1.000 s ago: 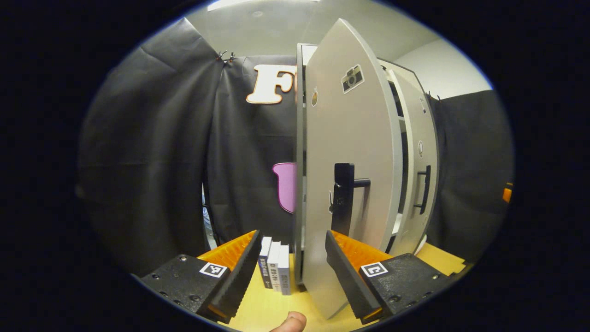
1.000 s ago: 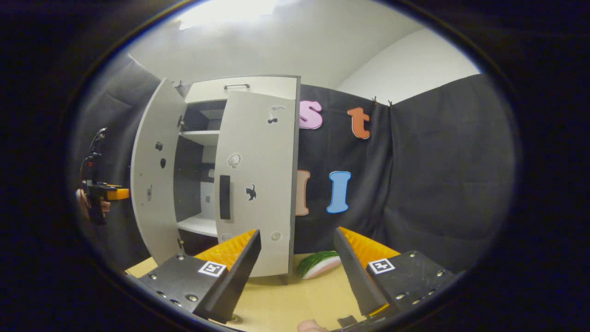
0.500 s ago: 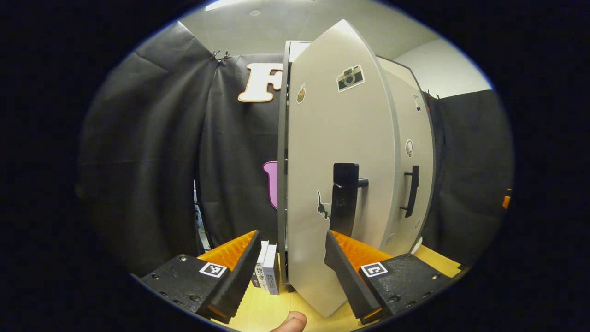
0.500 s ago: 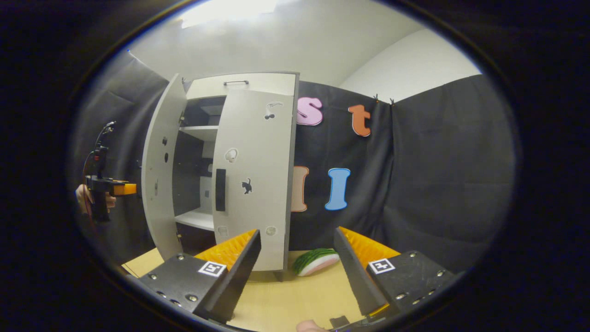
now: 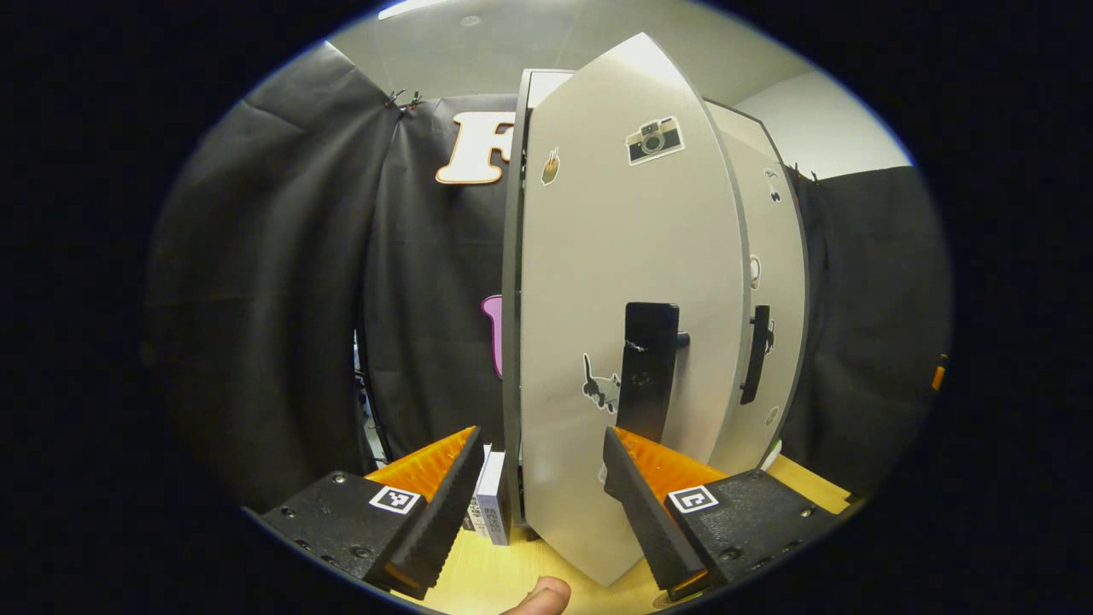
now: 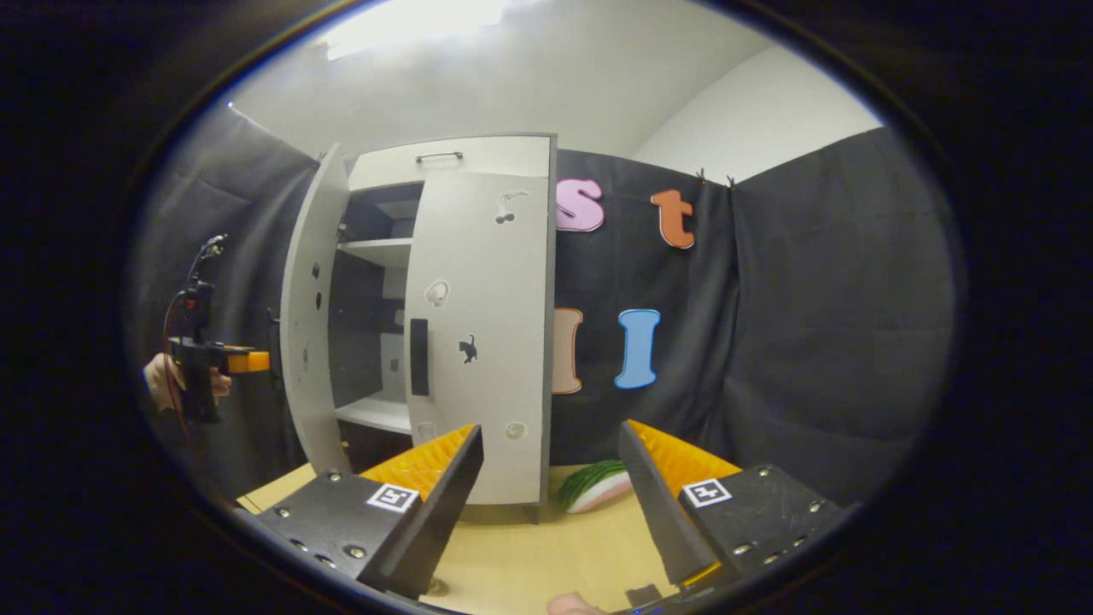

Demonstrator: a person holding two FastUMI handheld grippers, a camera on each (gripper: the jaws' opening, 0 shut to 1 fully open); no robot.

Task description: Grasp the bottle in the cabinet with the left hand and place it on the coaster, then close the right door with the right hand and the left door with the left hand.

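Note:
The grey cabinet's left door (image 5: 615, 282) stands close ahead in the left gripper view, partly ajar, with a black handle (image 5: 649, 367) and stickers on its face. My left gripper (image 5: 542, 478) is open, and the door's lower part lies between its fingers, the handle just above the right one. In the right gripper view the left door (image 6: 309, 325) still angles out and the left gripper (image 6: 254, 362), held by a hand, is at its outer face. The right door (image 6: 482, 342) lies flat against the cabinet front. My right gripper (image 6: 551, 478) is open and holds nothing, back from the cabinet.
Upright books (image 5: 491, 508) stand on the wooden table (image 6: 521, 555) left of the cabinet. A watermelon slice (image 6: 598, 487) lies on the table right of the cabinet. Shelves (image 6: 376, 248) show through the gap between the doors.
The left door has swung further toward shut, narrowing the gap, with my left gripper following it. The right gripper has hardly moved.

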